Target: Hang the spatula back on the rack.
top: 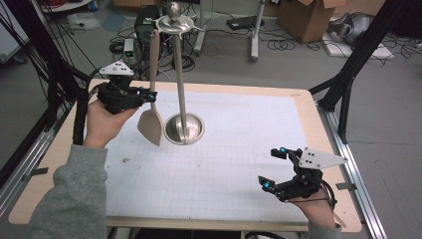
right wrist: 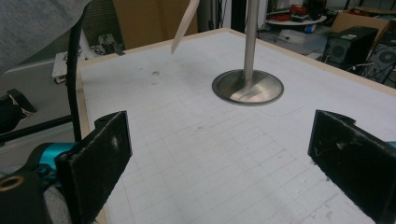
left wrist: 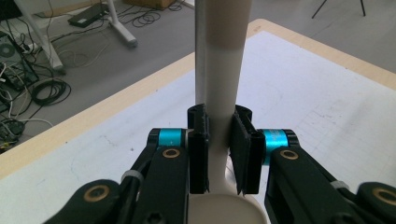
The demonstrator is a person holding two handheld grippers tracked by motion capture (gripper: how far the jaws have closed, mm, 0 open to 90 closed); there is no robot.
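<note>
A beige spatula [top: 151, 125] hangs upright beside the pole of a metal stand [top: 184, 128], blade down and clear of the table. Its handle top reaches the stand's top arm; whether it hangs on a hook there I cannot tell. My left gripper [top: 151, 95] is shut on the handle just above the blade. In the left gripper view both pads [left wrist: 198, 149] press the spatula handle [left wrist: 224, 70], with the stand's pole [left wrist: 200, 56] right behind. My right gripper [top: 271, 168] rests open near the table's front right corner. Its jaws [right wrist: 224, 163] stand wide with nothing between, facing the stand's base [right wrist: 247, 87] and the spatula's tip [right wrist: 184, 23].
A white gridded mat [top: 239, 149] covers the wooden table. Black frame posts [top: 358, 55] rise at both sides of it. Cables, a computer case [top: 144, 27] and cardboard boxes [top: 308, 17] lie on the floor behind.
</note>
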